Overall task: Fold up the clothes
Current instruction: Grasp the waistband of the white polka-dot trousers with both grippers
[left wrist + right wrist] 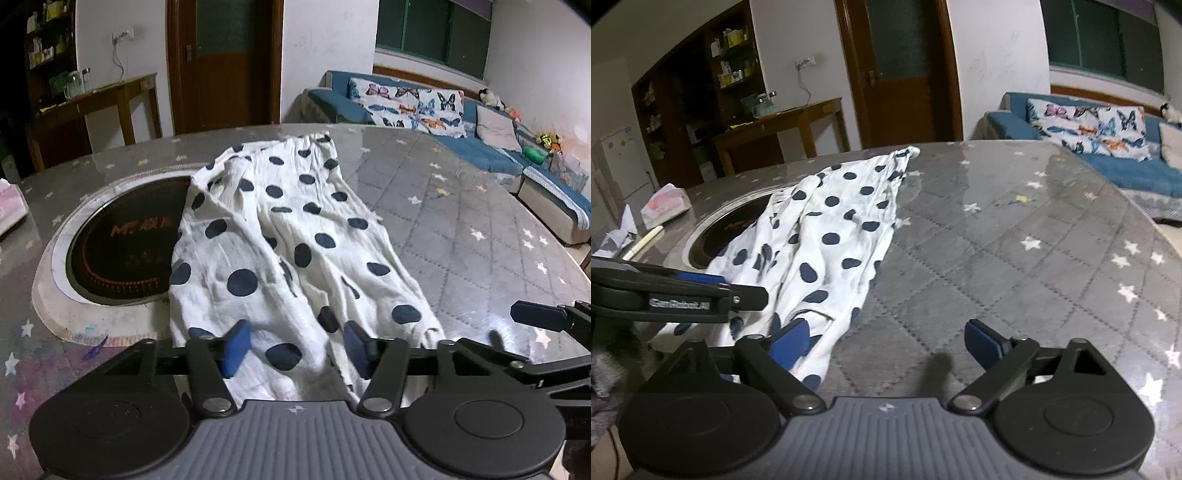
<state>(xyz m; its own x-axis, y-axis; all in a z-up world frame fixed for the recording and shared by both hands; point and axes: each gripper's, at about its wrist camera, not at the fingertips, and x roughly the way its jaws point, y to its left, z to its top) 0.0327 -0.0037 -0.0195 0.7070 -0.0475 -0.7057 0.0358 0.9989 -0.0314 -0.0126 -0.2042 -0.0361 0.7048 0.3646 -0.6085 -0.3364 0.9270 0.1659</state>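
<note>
A white garment with dark blue polka dots [280, 236] lies stretched along the grey star-patterned table [461, 229], partly over a round black hob. My left gripper [295, 349] is open, its blue pads either side of the garment's near hem, just above the cloth. In the right wrist view the garment [827, 236] lies left of centre. My right gripper [886, 343] is open and empty, its left pad over the garment's near right edge, its right pad over bare table. The right gripper's tip also shows in the left wrist view [539, 315].
The round black hob [125, 240] is set in the table at left. A tissue pack [665, 205], crumpled paper and a pen [642, 243] lie at the table's left edge. A blue sofa [461, 122], wooden side table [110, 99] and door [225, 62] stand beyond.
</note>
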